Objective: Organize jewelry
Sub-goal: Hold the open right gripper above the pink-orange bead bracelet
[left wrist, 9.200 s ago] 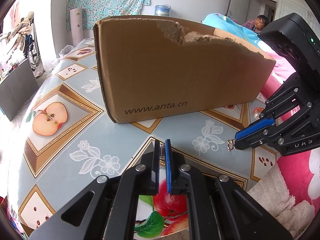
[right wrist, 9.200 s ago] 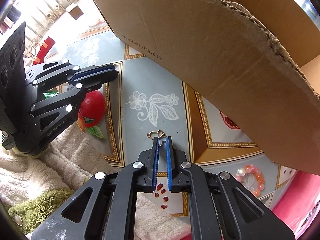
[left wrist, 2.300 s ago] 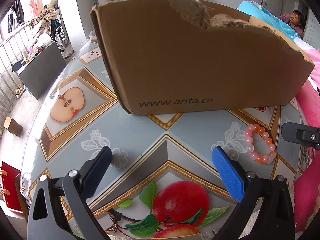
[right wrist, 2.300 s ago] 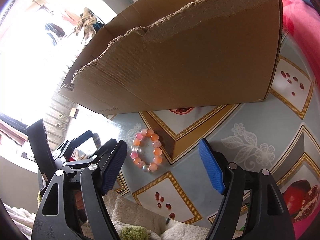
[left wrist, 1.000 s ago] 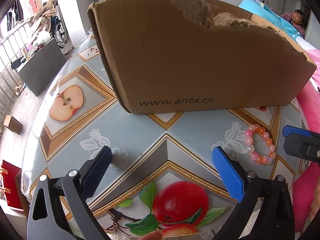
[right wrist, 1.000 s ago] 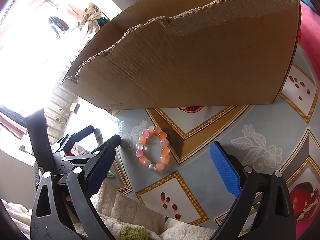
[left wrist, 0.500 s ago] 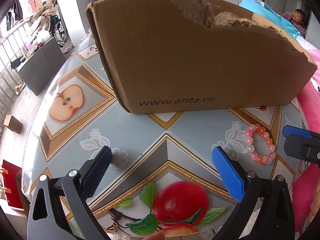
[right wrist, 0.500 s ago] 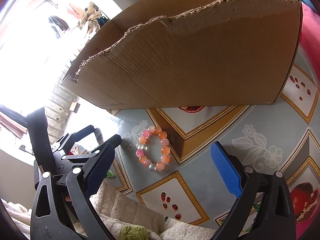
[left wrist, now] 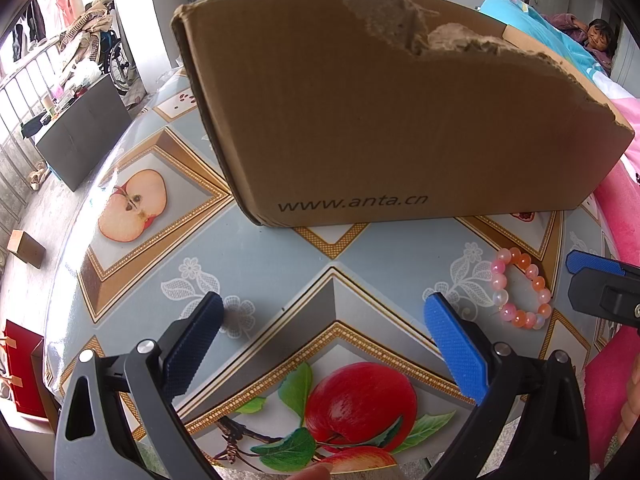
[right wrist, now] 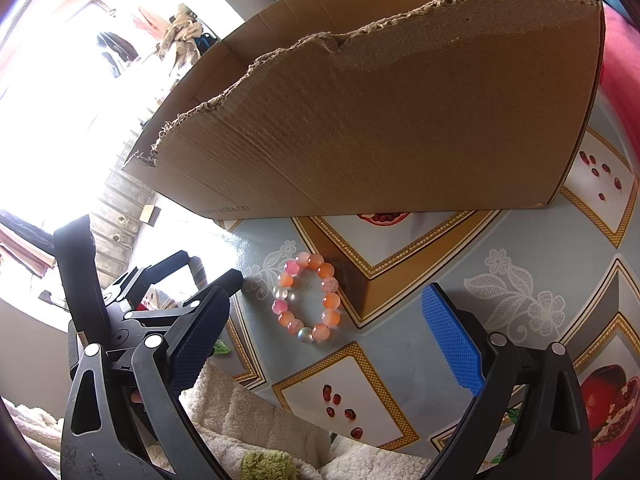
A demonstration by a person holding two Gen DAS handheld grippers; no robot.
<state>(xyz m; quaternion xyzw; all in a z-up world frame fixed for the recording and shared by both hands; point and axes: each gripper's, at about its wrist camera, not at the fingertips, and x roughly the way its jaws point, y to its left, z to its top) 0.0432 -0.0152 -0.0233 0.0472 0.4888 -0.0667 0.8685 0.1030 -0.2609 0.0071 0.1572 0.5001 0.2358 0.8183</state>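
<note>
A bracelet of pink and orange beads point(left wrist: 520, 292) point(right wrist: 307, 298) lies flat on the fruit-patterned tablecloth point(left wrist: 280, 264), in front of a torn brown cardboard box point(left wrist: 384, 120) point(right wrist: 380, 132). My left gripper point(left wrist: 326, 332) hovers open over the cloth with nothing between its blue pads, the bracelet off to its right. My right gripper point(right wrist: 328, 332) is open too, just behind the bracelet, which lies ahead between its fingers without touching them. One blue fingertip of the right gripper point(left wrist: 592, 268) shows at the left wrist view's right edge. The left gripper's body point(right wrist: 132, 308) appears at left.
The box fills the far half of the table; its front wall is torn low toward the right. A fluffy white towel point(right wrist: 248, 420) lies under the right gripper. Pink bedding point(left wrist: 624, 208) borders the table's right side. A person lies on a bed point(left wrist: 596, 36) far right.
Since 9 s ago both grippers went from shut to open, and a small gold piece is gone from the cloth. Over the last second the right gripper crept slightly closer to the bracelet.
</note>
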